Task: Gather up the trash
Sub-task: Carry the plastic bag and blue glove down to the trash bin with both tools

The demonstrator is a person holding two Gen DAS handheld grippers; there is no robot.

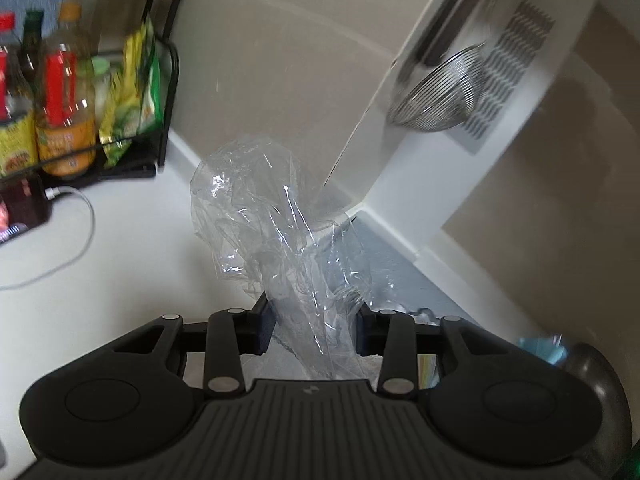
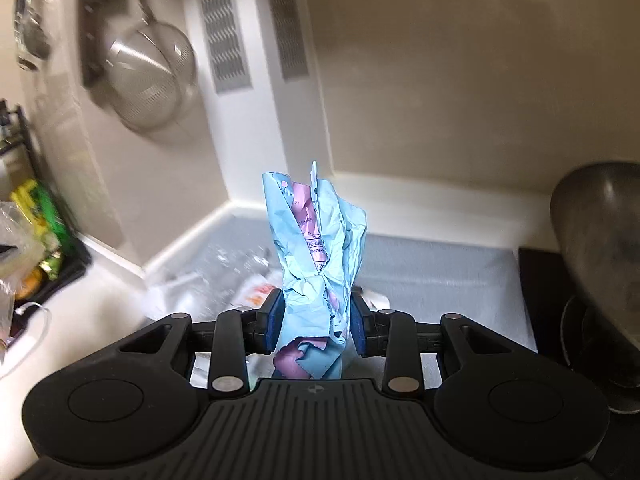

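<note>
Clear plastic wrap [image 1: 276, 236] is clamped between the left gripper [image 1: 316, 330] fingers, sticking up toward 12 o'clock above the white counter [image 1: 132, 264]. Crumpled blue-and-pink paper [image 2: 320, 256] is clamped in the right gripper [image 2: 316, 326], also standing up at 12. More trash [image 2: 224, 280], clear plastic and white scraps, lies on the grey mat [image 2: 432, 268] at 10 o'clock of the right gripper. Metal strainer [image 1: 436, 92] hangs on the wall at 1 o'clock in the left view. Bottle rack [image 1: 80, 92] at 10 o'clock. Dark pot [image 2: 600, 248] at 3 o'clock in the right view.
</note>
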